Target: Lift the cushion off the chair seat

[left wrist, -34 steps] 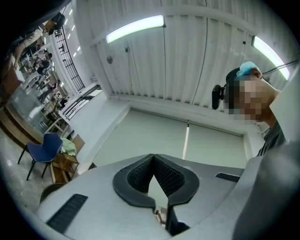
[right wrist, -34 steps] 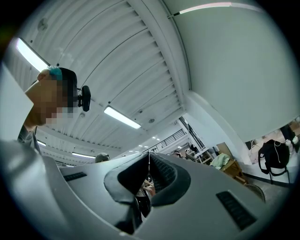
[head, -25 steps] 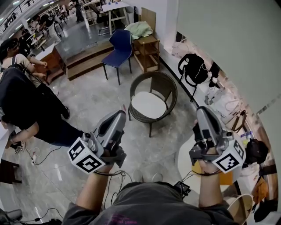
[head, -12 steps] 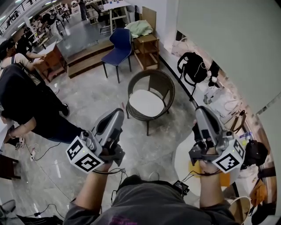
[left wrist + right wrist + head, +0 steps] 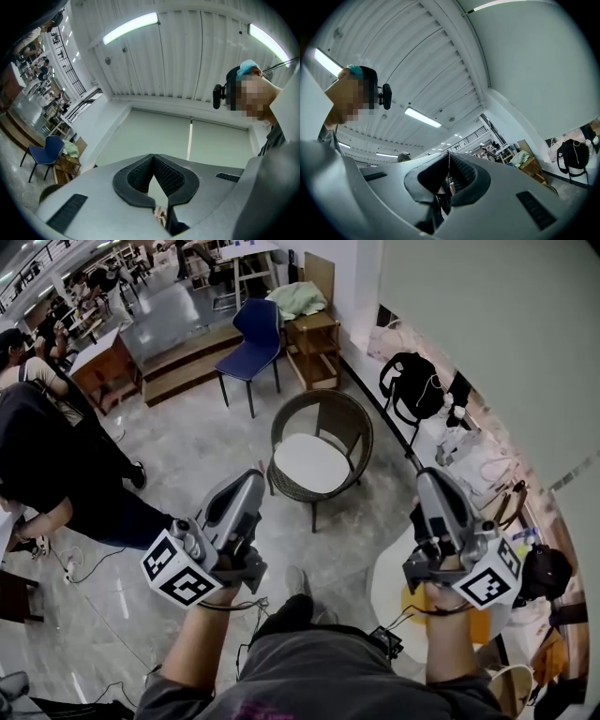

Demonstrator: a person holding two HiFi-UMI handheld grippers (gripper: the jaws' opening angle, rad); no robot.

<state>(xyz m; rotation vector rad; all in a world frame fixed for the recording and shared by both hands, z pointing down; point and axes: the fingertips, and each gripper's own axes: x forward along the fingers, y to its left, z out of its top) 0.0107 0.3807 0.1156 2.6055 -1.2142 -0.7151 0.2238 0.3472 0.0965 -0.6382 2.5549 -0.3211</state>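
Observation:
A round white cushion (image 5: 312,463) lies on the seat of a dark wicker tub chair (image 5: 349,423) on the grey floor, ahead of me in the head view. My left gripper (image 5: 251,482) is held up just left of the chair's front, with floor between them, its jaws shut with nothing in them. My right gripper (image 5: 431,479) is off to the chair's right, also shut and holding nothing. Both gripper views tilt up at ceiling and wall. The left gripper (image 5: 153,157) and right gripper (image 5: 449,154) show closed tips there, and the cushion is out of sight.
A blue chair (image 5: 255,334) and a wooden side table (image 5: 314,338) with green cloth stand behind the wicker chair. People (image 5: 56,465) sit at the left. A black backpack (image 5: 412,385) and bags line the right wall. A round white table (image 5: 389,582) is by my right arm.
The wicker chair has drifted slightly left in the view as I step forward. A shoe has come into sight below the grippers. Both grippers stay shut.

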